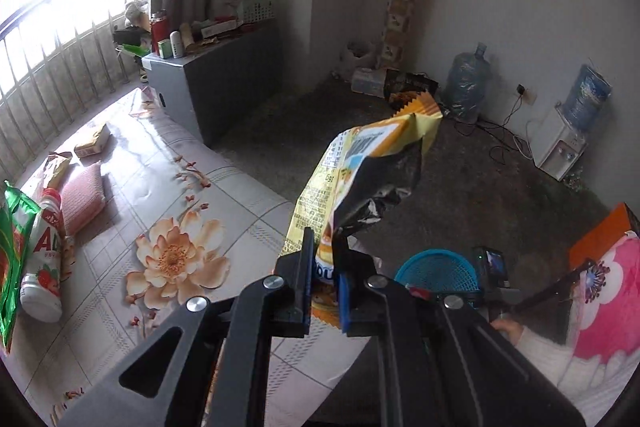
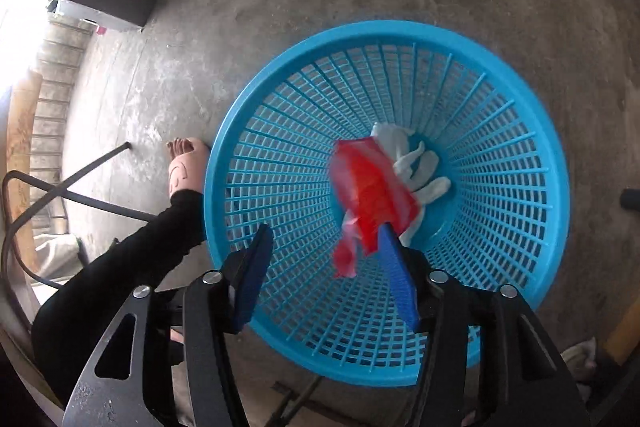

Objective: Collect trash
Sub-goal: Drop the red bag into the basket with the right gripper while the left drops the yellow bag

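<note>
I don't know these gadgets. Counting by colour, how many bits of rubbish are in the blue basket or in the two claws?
Red: 1, red wrapper, blurred, in the blue basket by the open right gripper
White: 1, crumpled white paper at the basket's bottom
Yellow: 1, yellow wrapper pinched in the left gripper
Total: 3

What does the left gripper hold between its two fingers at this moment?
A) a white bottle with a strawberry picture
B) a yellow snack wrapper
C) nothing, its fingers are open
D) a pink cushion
B: in the left wrist view the left gripper is shut on the yellow snack wrapper, which stands up crumpled above the fingers, while the white bottle lies apart on the flowered sheet.
</note>
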